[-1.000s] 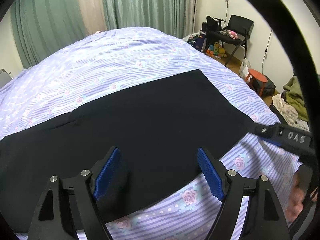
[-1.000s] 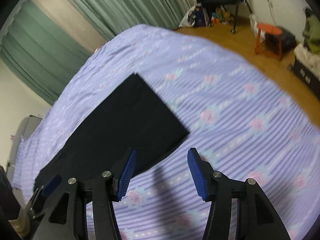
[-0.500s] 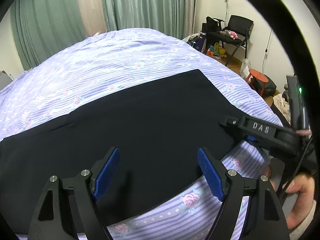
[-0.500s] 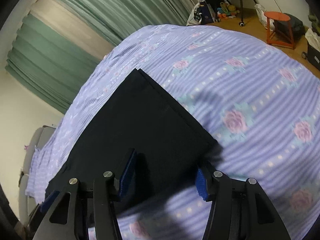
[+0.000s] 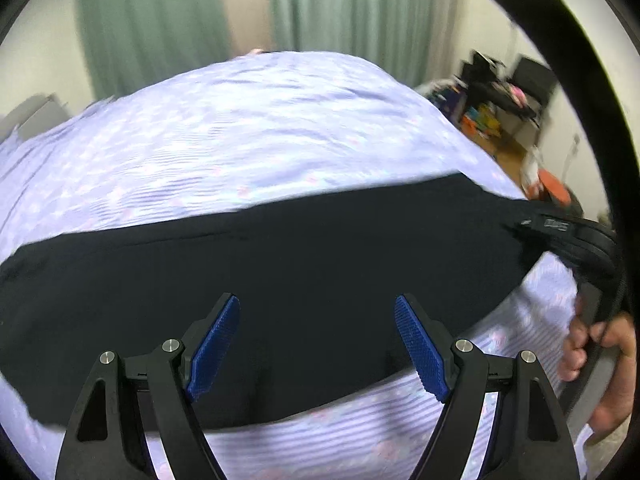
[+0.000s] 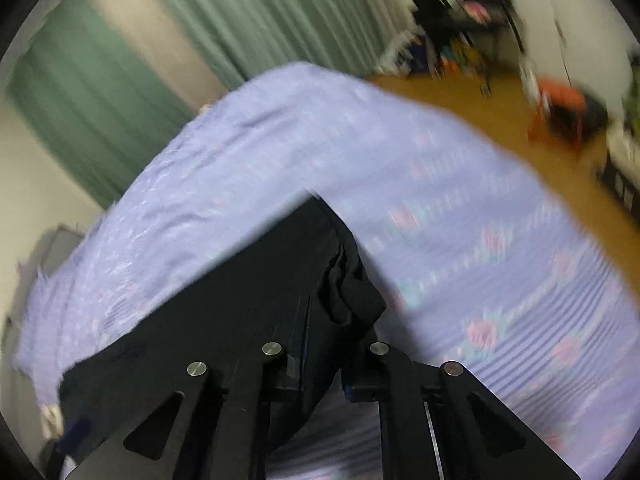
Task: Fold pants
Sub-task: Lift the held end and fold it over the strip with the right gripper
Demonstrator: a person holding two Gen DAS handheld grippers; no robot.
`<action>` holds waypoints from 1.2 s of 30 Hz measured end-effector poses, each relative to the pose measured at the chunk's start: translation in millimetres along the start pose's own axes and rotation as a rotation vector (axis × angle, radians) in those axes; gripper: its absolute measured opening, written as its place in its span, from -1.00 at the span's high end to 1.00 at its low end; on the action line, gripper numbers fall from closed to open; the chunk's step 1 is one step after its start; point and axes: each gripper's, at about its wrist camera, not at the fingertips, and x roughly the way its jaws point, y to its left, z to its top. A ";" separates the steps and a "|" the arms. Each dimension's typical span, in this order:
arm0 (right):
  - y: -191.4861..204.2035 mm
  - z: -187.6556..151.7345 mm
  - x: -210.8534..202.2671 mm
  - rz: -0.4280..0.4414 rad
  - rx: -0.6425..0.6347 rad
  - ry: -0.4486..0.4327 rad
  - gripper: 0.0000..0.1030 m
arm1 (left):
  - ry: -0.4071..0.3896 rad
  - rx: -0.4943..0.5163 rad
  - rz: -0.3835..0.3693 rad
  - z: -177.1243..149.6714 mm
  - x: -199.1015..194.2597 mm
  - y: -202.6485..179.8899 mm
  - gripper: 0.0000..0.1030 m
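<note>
The black pants [image 5: 300,264] lie flat across the purple flowered bedspread [image 5: 240,128], folded lengthwise. My left gripper [image 5: 316,344] is open and empty, hovering low over the near edge of the pants, blue pads [image 5: 214,346] wide apart. My right gripper [image 6: 326,344] is shut on the near corner of the pants' end [image 6: 348,292]; the cloth bunches up between the closed jaws and lifts off the bed. In the left wrist view the right gripper [image 5: 568,236] shows at the right end of the pants, with the hand holding it.
Green curtains [image 6: 120,80] hang behind the bed. A wooden floor [image 6: 460,92] lies to the right with an orange stool [image 6: 558,100], a black chair and clutter [image 6: 460,40].
My right gripper moved in over the pants' end corner and closed on it, bunching and lifting the cloth. My left gripper stayed open and shifted along the near edge; both views are now blurred.
</note>
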 end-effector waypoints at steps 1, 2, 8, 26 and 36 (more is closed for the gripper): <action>14.5 6.5 -11.3 0.001 -0.045 -0.022 0.76 | -0.002 -0.037 0.010 3.0 -9.6 11.3 -0.55; 28.7 12.9 -22.5 0.003 -0.091 -0.043 0.76 | -0.003 -0.073 0.018 5.9 -18.3 23.0 -0.55; 133.1 31.7 -82.1 0.058 -0.336 -0.157 0.76 | -0.054 -0.239 0.033 11.7 -73.9 111.2 -0.55; 393.8 -133.1 -30.2 0.050 -0.621 0.015 0.76 | -0.035 -0.206 0.073 -26.4 -99.6 359.5 -0.59; 422.8 -228.1 43.1 0.016 -0.678 0.190 0.76 | 0.064 -0.248 0.030 -68.8 -33.8 427.3 -0.59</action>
